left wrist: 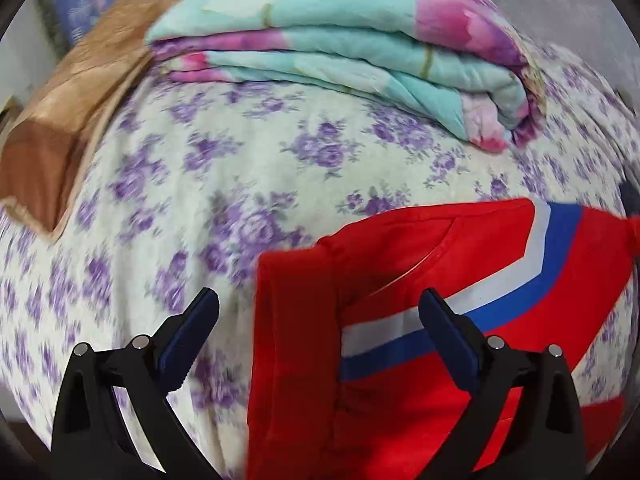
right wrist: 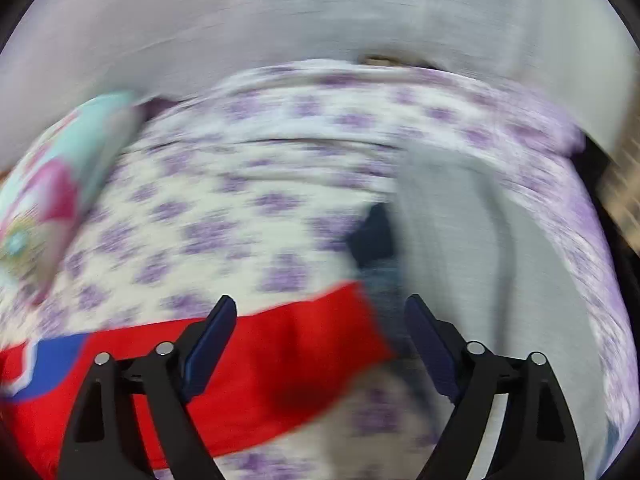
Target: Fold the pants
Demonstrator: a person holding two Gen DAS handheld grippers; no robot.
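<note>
1. A bed [left wrist: 248, 160] covered by a purple-flowered sheet is seen spread ahead of both tools, its surface filling most of each view; the right wrist view is blurred throughout.

2. The red pants [left wrist: 400, 320], banded in white and blue, are shown lying on the sheet directly under and ahead of the left gripper [left wrist: 320, 304], whose jaws are held wide apart with nothing between them. The cloth is seen already doubled, one red layer lying over another at its left edge, so at least one fold is judged done; how many are left cannot be told.

3. In the right wrist view the pants [right wrist: 288, 360] are seen as a red band running below and to the left of the right gripper [right wrist: 320, 312], whose jaws are likewise spread and holding nothing. The band's end is seen between the fingers, just short of the right one.

4. A folded turquoise and pink quilt [left wrist: 340, 60] is stacked well ahead of the left gripper, far from the pants and not judged an obstacle.

5. A tan pillow [left wrist: 72, 120] is placed ahead and to the left, at the bed's edge.

6. A grey garment [right wrist: 480, 260] is laid ahead and to the right of the right gripper, close to the pants' end, where a further fold could be crowded. A small dark object [right wrist: 374, 236] beside it cannot be identified.
</note>
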